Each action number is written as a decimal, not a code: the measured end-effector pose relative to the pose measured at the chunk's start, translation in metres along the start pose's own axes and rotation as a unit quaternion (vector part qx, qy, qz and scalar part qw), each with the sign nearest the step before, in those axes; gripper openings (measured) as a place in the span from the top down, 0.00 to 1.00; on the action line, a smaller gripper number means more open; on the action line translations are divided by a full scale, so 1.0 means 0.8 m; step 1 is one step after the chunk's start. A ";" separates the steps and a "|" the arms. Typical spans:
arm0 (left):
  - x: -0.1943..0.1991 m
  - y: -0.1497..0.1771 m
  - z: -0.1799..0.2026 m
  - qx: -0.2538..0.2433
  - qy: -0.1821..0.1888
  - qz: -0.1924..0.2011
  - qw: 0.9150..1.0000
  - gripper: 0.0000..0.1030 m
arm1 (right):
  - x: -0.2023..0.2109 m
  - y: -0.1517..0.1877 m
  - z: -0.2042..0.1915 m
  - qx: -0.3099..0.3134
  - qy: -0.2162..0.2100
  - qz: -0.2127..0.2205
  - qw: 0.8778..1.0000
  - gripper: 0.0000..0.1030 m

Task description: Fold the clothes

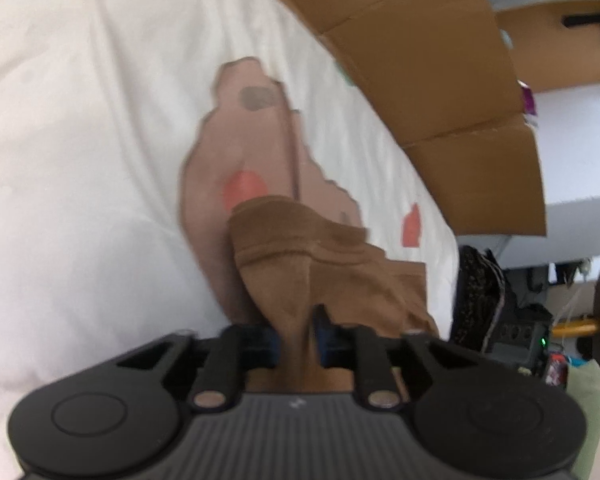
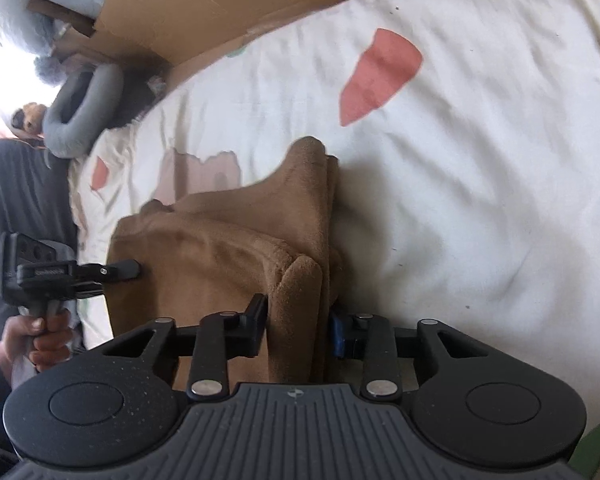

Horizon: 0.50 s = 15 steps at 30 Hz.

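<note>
- The brown garment [image 2: 220, 264] lay bunched on the white bedcover [image 2: 480, 184], near its edge, with cardboard boxes [image 1: 420, 64] standing just beyond the bed.
- The right gripper [image 2: 298, 330] was clamped on a thick folded edge of the brown garment; the cloth rose up between its two pads and stood as a ridge running away from the jaws.
- The left gripper [image 1: 296, 338] was pinched narrowly on a thin gathered fold of the same garment, which spread out ahead of it over a tan printed patch [image 1: 244, 148] on the bedcover.
- In the right wrist view, the left gripper [image 2: 134, 270] reached the garment's left side, a person's hand [image 2: 40, 340] wrapped round its handle.
- The garment hung between both grippers, pulled up at each end.
</note>
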State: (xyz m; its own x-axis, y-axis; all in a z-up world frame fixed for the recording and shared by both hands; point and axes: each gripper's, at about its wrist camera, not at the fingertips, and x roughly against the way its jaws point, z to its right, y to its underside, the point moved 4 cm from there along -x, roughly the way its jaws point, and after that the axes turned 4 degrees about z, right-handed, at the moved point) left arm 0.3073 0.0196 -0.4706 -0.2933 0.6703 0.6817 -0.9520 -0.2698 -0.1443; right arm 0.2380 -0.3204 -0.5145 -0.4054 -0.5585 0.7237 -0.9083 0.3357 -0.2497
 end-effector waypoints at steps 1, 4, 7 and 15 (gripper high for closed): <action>0.000 0.001 -0.004 0.004 -0.005 0.000 1.000 0.71 | 0.002 0.003 0.001 -0.001 0.000 -0.002 1.000 0.54; -0.002 0.008 -0.012 0.007 -0.014 -0.011 1.000 0.71 | 0.008 0.014 0.007 -0.010 -0.002 -0.003 1.000 0.53; -0.003 0.012 -0.018 0.014 -0.008 -0.015 1.000 0.68 | 0.006 0.019 0.012 -0.023 -0.012 0.003 1.000 0.52; -0.021 0.003 -0.014 0.019 0.016 -0.019 1.000 0.68 | -0.020 -0.002 0.001 -0.016 -0.041 -0.012 0.999 0.51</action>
State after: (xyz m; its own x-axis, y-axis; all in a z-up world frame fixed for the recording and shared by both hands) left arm 0.3087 0.0154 -0.4910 -0.2609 0.7015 0.6632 -0.9585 -0.2700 -0.0915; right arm 0.2460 -0.3124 -0.5260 -0.3914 -0.6269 0.6737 -0.9148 0.3448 -0.2106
